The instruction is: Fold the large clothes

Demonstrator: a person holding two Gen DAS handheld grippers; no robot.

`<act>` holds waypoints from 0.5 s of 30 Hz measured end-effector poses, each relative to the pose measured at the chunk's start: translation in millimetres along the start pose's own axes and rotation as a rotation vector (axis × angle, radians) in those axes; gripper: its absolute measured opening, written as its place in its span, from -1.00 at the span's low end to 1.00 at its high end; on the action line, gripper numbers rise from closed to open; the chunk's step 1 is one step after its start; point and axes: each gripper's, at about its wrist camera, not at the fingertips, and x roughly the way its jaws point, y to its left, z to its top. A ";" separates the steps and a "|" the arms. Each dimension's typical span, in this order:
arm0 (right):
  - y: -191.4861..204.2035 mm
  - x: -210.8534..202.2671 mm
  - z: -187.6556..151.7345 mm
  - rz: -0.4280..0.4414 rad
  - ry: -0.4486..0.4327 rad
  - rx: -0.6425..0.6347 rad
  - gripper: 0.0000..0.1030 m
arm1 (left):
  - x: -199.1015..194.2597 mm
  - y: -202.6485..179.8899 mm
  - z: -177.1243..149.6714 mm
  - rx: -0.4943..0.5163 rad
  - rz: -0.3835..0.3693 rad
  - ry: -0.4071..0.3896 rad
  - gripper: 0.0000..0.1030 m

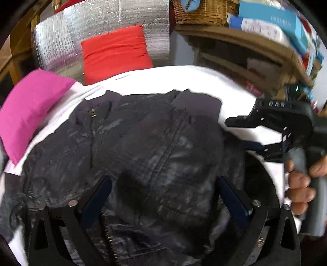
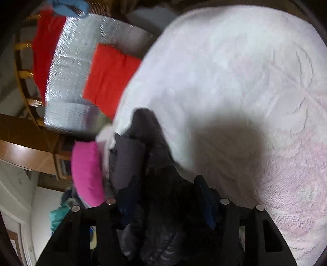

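**Dark jacket on the white bed, both grippers over it**

From my left gripper (image 1: 163,196) I see its 2 fingers spread wide above the dark jacket (image 1: 130,147), closed on nothing. The near hem runs under the tool and out of view, so I cannot tell how far it reaches toward me.

My right gripper (image 2: 166,196) shows 2 blue-padded fingers (image 2: 206,201) with dark jacket cloth bunched between them. That frame is smeared with blur and shadow, so I cannot tell whether they pinch the cloth. In the left wrist view the same tool sits at the right, its fingers apart, with my hand (image 1: 300,184) on the grip.

I count 1 jacket, lying mostly spread on the white bedspread (image 1: 163,79), zipper (image 1: 93,131) on its left half. A grey fold lies at its far edge.

Farther off are 2 cushions: 1 pink cushion (image 1: 30,110) at the left and 1 red cushion (image 1: 114,53) beyond the bed, leaning on a silver foil sheet (image 1: 85,34). At far right, a wooden shelf (image 1: 255,47) carries 1 wicker basket (image 1: 202,12) and blurred boxes (image 1: 271,22).
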 end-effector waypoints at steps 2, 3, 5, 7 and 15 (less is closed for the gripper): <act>-1.6 2.3 1.1 -0.010 0.010 -0.005 0.11 | 7.0 6.3 -4.9 0.005 0.031 0.025 0.19; -1.3 2.9 0.6 -0.011 0.014 -0.003 0.11 | 10.2 14.7 -6.4 -0.021 0.027 0.043 0.06; -0.8 4.2 -1.7 -0.015 0.024 -0.005 0.11 | 9.5 34.2 -9.0 -0.095 -0.013 0.048 -0.23; 0.1 6.6 -4.1 -0.028 0.030 -0.011 0.11 | 3.5 56.5 -12.7 -0.160 -0.046 0.038 -0.26; 1.2 15.2 -12.2 -0.062 0.059 -0.028 0.11 | -17.1 135.0 -51.8 -0.360 -0.098 0.101 0.23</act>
